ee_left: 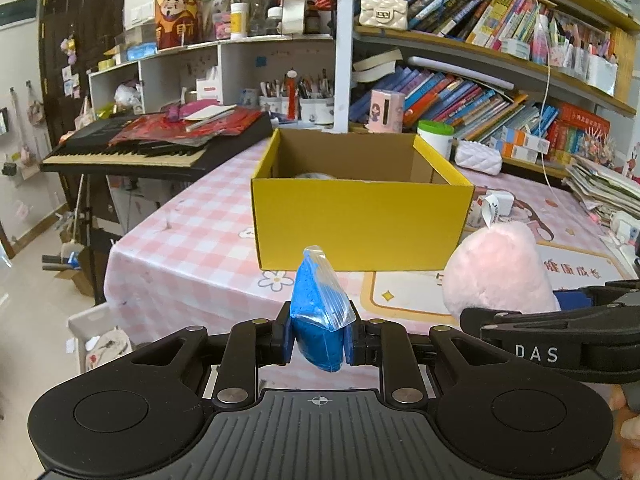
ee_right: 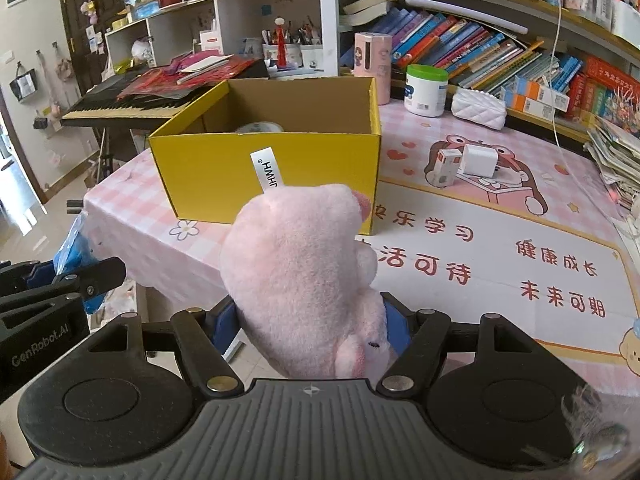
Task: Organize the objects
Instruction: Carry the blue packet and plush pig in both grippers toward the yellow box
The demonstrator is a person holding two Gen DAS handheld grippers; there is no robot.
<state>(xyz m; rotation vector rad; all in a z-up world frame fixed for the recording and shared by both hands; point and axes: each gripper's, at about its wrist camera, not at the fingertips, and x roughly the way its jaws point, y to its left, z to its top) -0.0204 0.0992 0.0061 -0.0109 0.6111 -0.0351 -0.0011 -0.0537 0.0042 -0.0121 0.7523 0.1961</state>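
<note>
An open yellow cardboard box (ee_left: 360, 224) stands on the pink checked table; it also shows in the right wrist view (ee_right: 264, 176), with a roll of tape (ee_right: 259, 127) inside. My left gripper (ee_left: 318, 338) is shut on a blue bag of sand (ee_left: 318, 316), held in the air in front of the box. My right gripper (ee_right: 312, 332) is shut on a pink plush toy (ee_right: 304, 280) with a white label, held before the box's near right corner. The plush (ee_left: 496, 272) shows at the right of the left wrist view.
A white charger (ee_right: 478, 160) and a small carton (ee_right: 446, 168) lie on the mat right of the box. A green-lidded jar (ee_right: 426, 90), a white quilted pouch (ee_right: 478, 108) and bookshelves stand behind. A keyboard (ee_left: 156, 148) sits to the left, past the table edge.
</note>
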